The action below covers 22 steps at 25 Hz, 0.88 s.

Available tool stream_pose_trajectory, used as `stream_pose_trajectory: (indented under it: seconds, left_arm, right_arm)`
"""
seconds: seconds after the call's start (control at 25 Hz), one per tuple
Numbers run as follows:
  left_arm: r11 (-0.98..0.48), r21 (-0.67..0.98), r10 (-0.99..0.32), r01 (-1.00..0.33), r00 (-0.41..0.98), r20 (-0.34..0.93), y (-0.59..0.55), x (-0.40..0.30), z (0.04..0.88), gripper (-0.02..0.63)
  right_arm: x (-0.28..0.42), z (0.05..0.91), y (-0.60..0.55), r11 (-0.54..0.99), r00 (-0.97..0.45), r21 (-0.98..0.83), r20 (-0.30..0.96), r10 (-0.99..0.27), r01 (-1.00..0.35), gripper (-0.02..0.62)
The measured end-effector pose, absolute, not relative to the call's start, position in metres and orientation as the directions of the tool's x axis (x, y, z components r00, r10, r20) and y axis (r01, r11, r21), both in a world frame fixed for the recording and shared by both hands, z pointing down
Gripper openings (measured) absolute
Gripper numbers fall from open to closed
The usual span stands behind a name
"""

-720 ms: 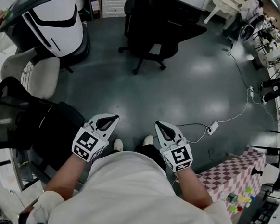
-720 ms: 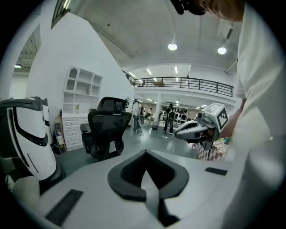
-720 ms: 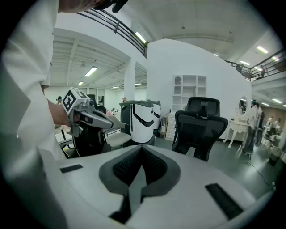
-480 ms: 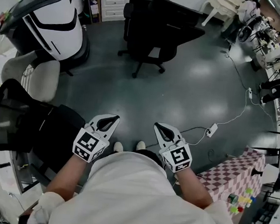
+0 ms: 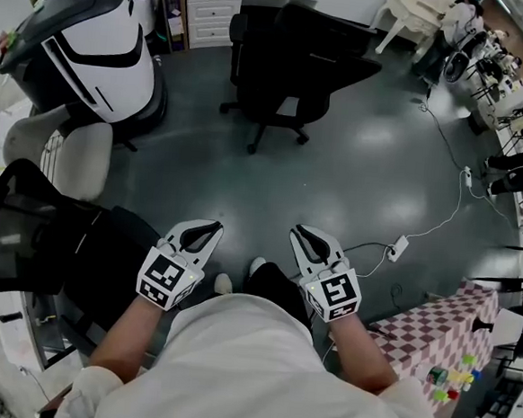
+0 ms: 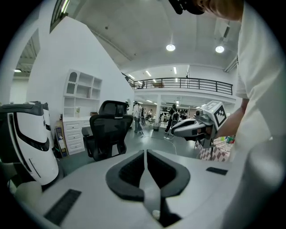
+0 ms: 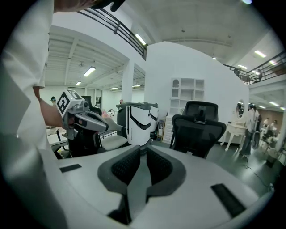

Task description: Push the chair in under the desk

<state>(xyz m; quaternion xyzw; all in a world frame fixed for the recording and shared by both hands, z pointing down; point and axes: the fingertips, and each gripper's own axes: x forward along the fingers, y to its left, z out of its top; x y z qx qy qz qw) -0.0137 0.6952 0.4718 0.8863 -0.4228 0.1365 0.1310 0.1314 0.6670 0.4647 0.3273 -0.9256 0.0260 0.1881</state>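
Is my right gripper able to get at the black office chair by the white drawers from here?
Probably not from here. The right gripper, shut and empty, is close to the body, while the black office chair stands well off across the grey floor. Nothing lies between them, so walking up should do.

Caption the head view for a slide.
Left gripper and right gripper, both shut and empty, point toward a black office chair across the floor.
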Motion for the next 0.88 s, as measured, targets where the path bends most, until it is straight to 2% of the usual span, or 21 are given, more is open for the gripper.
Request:
stream_pose_trajectory:
  seconds: [0.12, 0.88]
  left_arm:
    - [-0.606, 0.123, -0.716, -0.786, 0.606, 0.345, 0.680, -0.012, 0.471, 0.065]
    - [-0.547, 0.071, -0.747, -0.834, 0.524, 0.410, 0.518, -0.015, 0.471, 0.067]
  right_arm:
    - [0.139, 0.462, 0.651, 0.763, -0.702, 0.061, 0.351, -0.620, -0.643, 0.066]
    - [0.136, 0.470, 0.469, 0.792, -0.750, 0.020, 0.307, -0.585, -0.610, 0.069]
